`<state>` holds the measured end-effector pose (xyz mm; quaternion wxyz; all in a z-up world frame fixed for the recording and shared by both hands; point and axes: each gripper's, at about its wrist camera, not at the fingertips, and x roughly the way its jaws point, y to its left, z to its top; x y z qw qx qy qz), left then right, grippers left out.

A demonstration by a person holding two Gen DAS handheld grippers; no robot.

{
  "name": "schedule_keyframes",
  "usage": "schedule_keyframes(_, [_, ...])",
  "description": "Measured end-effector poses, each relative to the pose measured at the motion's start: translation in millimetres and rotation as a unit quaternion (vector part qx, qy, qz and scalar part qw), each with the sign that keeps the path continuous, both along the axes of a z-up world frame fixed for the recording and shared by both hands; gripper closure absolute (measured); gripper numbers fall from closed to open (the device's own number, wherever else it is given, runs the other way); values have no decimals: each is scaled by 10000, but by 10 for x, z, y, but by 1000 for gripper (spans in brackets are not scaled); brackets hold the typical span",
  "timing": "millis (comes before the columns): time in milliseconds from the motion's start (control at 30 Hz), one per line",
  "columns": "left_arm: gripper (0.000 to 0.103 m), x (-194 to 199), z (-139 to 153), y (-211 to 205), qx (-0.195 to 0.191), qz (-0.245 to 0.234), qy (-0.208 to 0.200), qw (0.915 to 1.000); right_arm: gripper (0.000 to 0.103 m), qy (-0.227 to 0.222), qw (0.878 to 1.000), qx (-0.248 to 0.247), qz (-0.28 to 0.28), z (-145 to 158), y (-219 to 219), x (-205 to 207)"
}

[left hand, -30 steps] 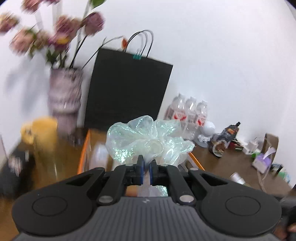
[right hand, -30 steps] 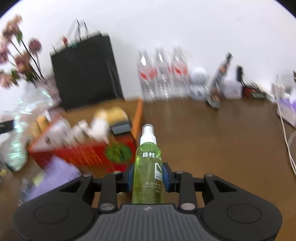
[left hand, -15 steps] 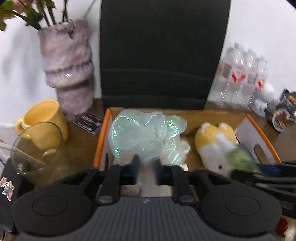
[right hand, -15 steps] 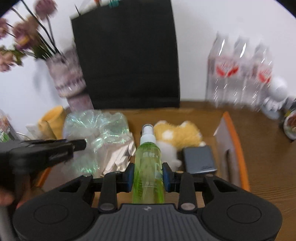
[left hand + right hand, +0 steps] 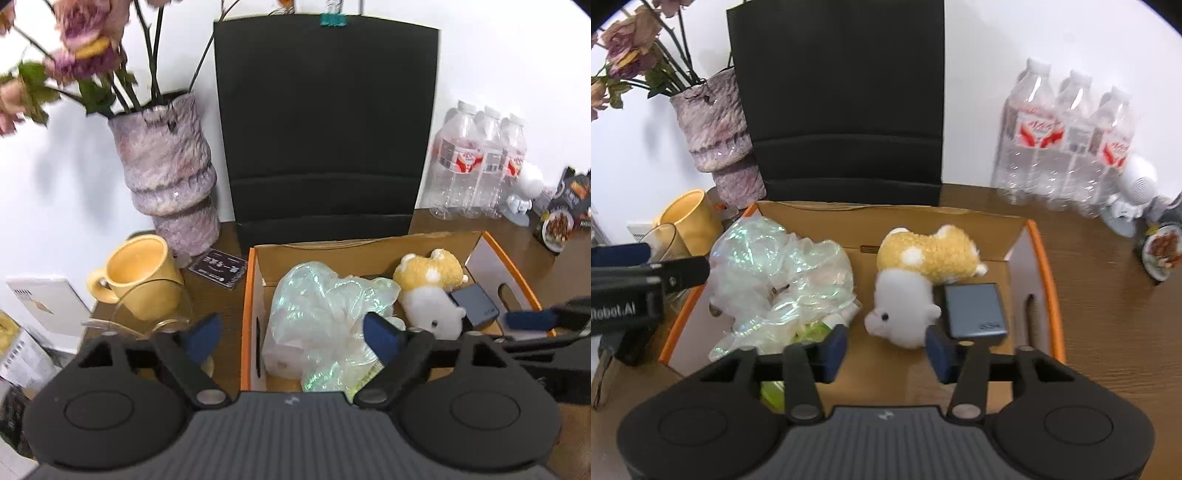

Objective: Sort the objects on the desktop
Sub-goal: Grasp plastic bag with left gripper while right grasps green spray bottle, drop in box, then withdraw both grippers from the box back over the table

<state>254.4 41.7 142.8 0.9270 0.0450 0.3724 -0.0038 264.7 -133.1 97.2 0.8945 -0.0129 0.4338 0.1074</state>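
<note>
An orange-rimmed cardboard box (image 5: 251, 295) (image 5: 1039, 258) sits on the wooden desk. In it lie a crinkled iridescent plastic bag (image 5: 325, 314) (image 5: 779, 273), a yellow and white plush toy (image 5: 428, 288) (image 5: 916, 280) and a dark blue power bank (image 5: 476, 304) (image 5: 975, 306). The green spray bottle (image 5: 812, 330) lies in the box, partly under the bag. My left gripper (image 5: 293, 338) is open and empty above the box's left side. My right gripper (image 5: 886, 349) is open and empty above the box's front.
A black paper bag (image 5: 325, 129) stands behind the box, with a purple vase of flowers (image 5: 166, 166), a yellow mug (image 5: 140, 275) and a glass (image 5: 155, 314) to its left. Water bottles (image 5: 1067, 147) and a white figurine (image 5: 1134, 192) stand at the right.
Both grippers moved over the box and opened. The left let go of the plastic bag and the right let go of the green spray bottle; both now lie in the box.
</note>
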Motion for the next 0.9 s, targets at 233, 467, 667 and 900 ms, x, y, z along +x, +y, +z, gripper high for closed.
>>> schedule_keyframes(233, [7,-325,108,-81,-144,40,154,9998,31,-75,9996,-267,-18,265,-106,-373])
schedule_keyframes(467, [7,-821,293,-134,-228,14,-7,9997,27,-287,9994,-208,33,471,-173,-841])
schedule_keyframes(667, [4,-1520,591,-133,-211,-524,-386,9977,24,-536,9983,-131,196,588,-369,-1538])
schedule_keyframes(900, [0,-2017,617,-95,-609,-802,-824,9915,17,-932,9955,-33,144,672,-564,-2052])
